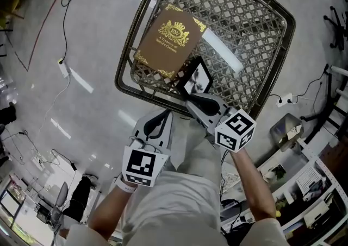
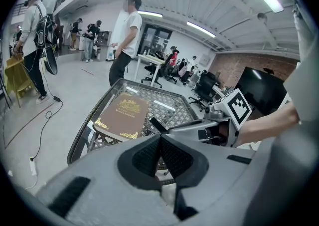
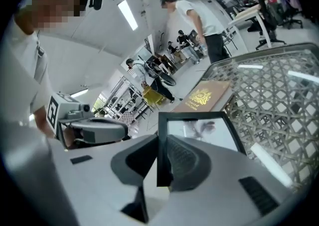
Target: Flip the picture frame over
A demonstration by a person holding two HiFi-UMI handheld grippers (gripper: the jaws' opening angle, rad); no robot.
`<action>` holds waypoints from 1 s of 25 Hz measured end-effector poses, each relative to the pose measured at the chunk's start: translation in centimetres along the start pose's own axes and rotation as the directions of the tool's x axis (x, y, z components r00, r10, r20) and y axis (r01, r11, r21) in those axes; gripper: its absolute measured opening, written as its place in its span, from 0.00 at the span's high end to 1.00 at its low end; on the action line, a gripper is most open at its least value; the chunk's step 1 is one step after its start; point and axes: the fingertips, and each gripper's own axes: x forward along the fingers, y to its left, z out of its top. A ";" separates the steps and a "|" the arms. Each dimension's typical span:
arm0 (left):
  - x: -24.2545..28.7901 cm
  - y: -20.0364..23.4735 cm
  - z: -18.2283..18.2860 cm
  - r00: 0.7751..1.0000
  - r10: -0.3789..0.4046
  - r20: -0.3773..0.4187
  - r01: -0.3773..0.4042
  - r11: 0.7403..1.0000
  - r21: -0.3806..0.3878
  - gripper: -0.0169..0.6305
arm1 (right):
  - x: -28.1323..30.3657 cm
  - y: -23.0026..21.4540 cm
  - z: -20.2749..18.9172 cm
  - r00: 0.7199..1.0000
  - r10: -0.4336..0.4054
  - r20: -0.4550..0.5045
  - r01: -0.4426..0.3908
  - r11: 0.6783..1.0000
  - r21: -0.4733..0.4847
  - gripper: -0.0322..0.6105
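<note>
Two tongs are out, but only one has a job right now. The right tongs (image 3: 162,157) are clamped on the black edge of the picture frame (image 3: 199,131), with one thin side squeezed between the jaws. The left tongs (image 2: 160,139) are pressed together with nothing in them. They wait off the table, at about 7 o'clock from the frame. The frame is at the 6 o'clock edge of the table (image 1: 255,33), the side nearest the person, and its picture side faces up toward the head camera. It looks tipped a little, but I cannot tell if its far corner touches the table top. A brown book (image 1: 169,41) with gold print lies just beside the frame, at about 11 o'clock from it. I think the grab is done and the turn is the step in hand. It is not finished, since the picture side shows. The next move, I guess, needs a firm hold and a roll of the wrist so the back comes up. It also needs enough room that the frame does not bump the book or the table rim, and then a soft set-down.
</note>
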 end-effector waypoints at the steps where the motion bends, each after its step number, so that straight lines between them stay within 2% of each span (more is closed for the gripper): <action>1: 0.0 0.0 -0.1 1.000 0.000 -0.001 0.000 1.000 -0.002 0.95 | -0.1 0.0 0.3 1.000 0.005 0.014 -0.006 1.000 0.024 0.83; 7: 0.1 0.1 -0.3 1.000 0.004 -0.001 -0.004 1.000 -0.013 0.95 | -0.4 -0.4 1.8 0.994 0.040 0.103 -0.058 0.983 0.175 0.83; 12: 0.2 0.2 -0.3 1.000 0.009 -0.001 -0.009 1.000 -0.014 0.95 | -0.5 -0.1 3.1 0.979 0.098 0.180 -0.146 0.949 0.279 0.83; 16: 0.2 0.2 -0.3 1.000 0.011 -0.003 -0.011 1.000 -0.016 0.95 | -0.4 -0.1 3.6 0.970 0.119 0.212 -0.186 0.925 0.330 0.83; 22: 0.3 0.0 -0.4 1.000 0.011 -0.006 -0.011 1.000 -0.015 0.95 | -0.5 -1.2 4.1 0.953 0.118 0.278 -0.233 0.874 0.427 0.83; 25: 0.4 -0.1 -0.5 1.000 0.010 -0.008 -0.010 1.000 -0.014 0.95 | -0.7 -2.0 4.4 0.937 0.115 0.331 -0.275 0.827 0.490 0.83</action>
